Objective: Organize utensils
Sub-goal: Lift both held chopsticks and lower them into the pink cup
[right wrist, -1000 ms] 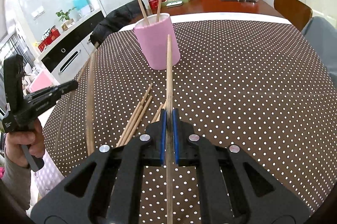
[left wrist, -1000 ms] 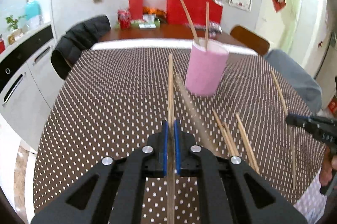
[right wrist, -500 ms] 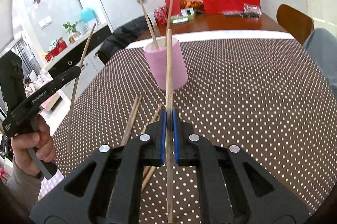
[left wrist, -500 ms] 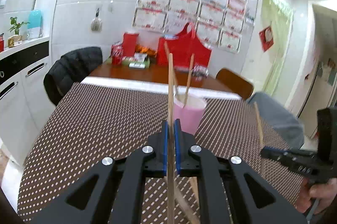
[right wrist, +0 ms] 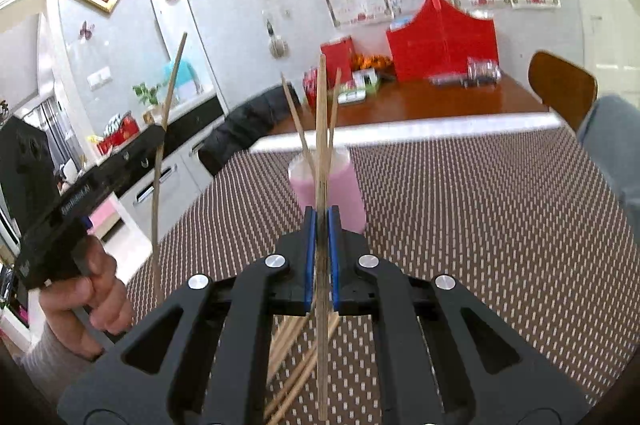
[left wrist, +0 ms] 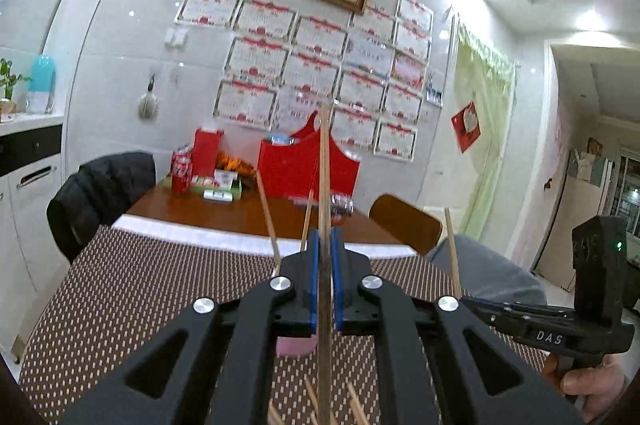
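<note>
My left gripper (left wrist: 324, 245) is shut on a wooden chopstick (left wrist: 324, 185) that stands nearly upright above the table. My right gripper (right wrist: 321, 221) is shut on another chopstick (right wrist: 321, 129), also tilted up. A pink cup (right wrist: 340, 185) stands on the dotted tablecloth ahead of the right gripper, with two chopsticks (right wrist: 296, 117) sticking out of it. In the left wrist view only the cup's base (left wrist: 294, 345) shows under the fingers. Several loose chopsticks (right wrist: 288, 341) lie on the cloth below the right gripper. Each gripper shows in the other's view, the right (left wrist: 520, 313) and the left (right wrist: 92, 185).
The brown dotted tablecloth (right wrist: 480, 209) covers the near table. Behind it is a wooden table (right wrist: 440, 97) with a red bag (right wrist: 440, 33), cans and boxes. A chair with a black jacket (left wrist: 100, 185) stands at the left, a wooden chair (right wrist: 560, 85) at the right.
Both grippers have risen and tilted upward with their chopsticks. The views now show the wall instead of the tabletop, and the pink cup sits lower and closer in both.
</note>
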Demonstrator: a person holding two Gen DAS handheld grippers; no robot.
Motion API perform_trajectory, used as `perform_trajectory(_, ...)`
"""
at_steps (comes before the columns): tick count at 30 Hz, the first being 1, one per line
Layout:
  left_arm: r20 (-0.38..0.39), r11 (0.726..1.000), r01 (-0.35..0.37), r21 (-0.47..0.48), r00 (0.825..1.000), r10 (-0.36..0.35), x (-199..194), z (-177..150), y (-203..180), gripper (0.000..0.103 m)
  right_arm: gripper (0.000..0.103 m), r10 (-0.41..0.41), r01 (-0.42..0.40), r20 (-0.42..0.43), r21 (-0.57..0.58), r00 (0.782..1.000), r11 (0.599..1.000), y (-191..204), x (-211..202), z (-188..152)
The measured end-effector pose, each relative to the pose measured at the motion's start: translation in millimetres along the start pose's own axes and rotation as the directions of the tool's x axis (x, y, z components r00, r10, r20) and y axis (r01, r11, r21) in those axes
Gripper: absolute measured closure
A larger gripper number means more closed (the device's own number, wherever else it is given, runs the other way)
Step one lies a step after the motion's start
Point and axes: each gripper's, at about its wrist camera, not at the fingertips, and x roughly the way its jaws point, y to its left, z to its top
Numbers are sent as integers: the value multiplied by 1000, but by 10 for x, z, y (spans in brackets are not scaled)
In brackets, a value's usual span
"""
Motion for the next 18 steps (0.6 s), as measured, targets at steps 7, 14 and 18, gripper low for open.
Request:
perform_trajectory(7, 107, 1000, 26, 10, 994, -26, 249, 424, -49, 97, 97, 19, -16, 142, -24, 990, 1000, 75, 230, 721)
perform_trajectory(14, 179, 998, 64, -9, 982, -61, 749, 754, 12, 97, 97, 35, -28, 208, -37, 978, 999, 142, 638, 1224)
perform_trajectory(18, 180, 997, 72, -34, 981, -64, 1119, 732, 133, 97, 97, 42, -36, 224, -32, 974, 999, 112, 876, 1398)
